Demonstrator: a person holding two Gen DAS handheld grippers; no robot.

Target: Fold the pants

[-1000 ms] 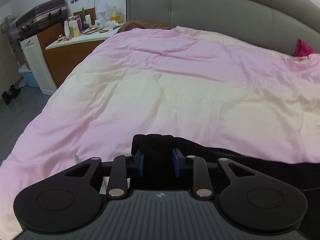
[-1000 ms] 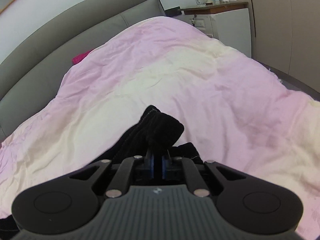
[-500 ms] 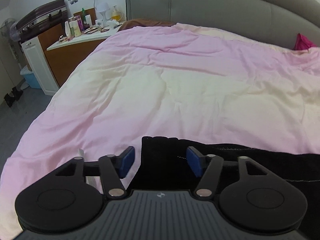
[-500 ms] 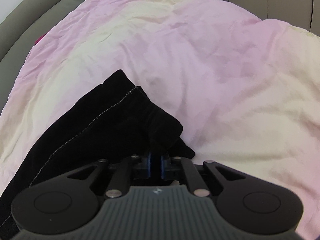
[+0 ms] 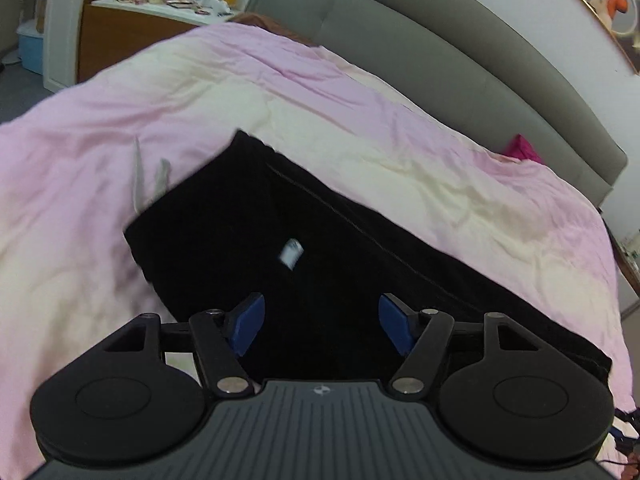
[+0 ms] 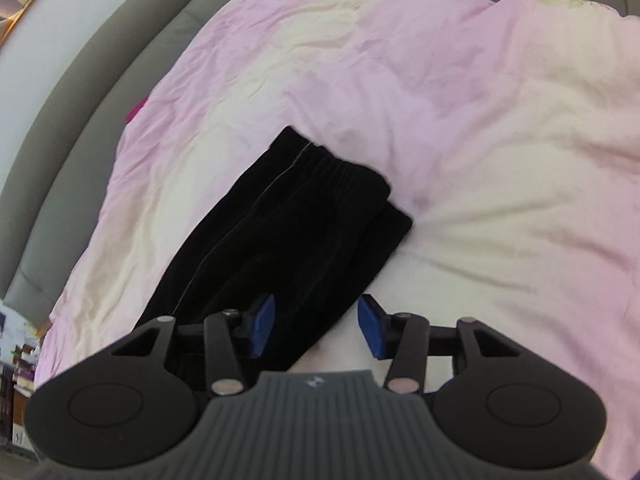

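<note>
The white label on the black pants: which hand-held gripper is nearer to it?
Left. The left hand-held gripper hangs open over the pants, just short of the label. The right hand-held gripper shows no label.

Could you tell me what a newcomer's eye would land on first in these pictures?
Most likely the black pants, laid out long and flat across the pink and cream duvet. Next, the blue-padded left gripper and right gripper, both open just above the cloth and holding nothing.

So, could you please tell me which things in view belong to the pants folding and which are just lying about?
Part of the job:
black pants
left gripper, open
right gripper, open
pink duvet, the work surface

Just lying about:
magenta cloth by the headboard
dresser with bottles
blue bin
</note>
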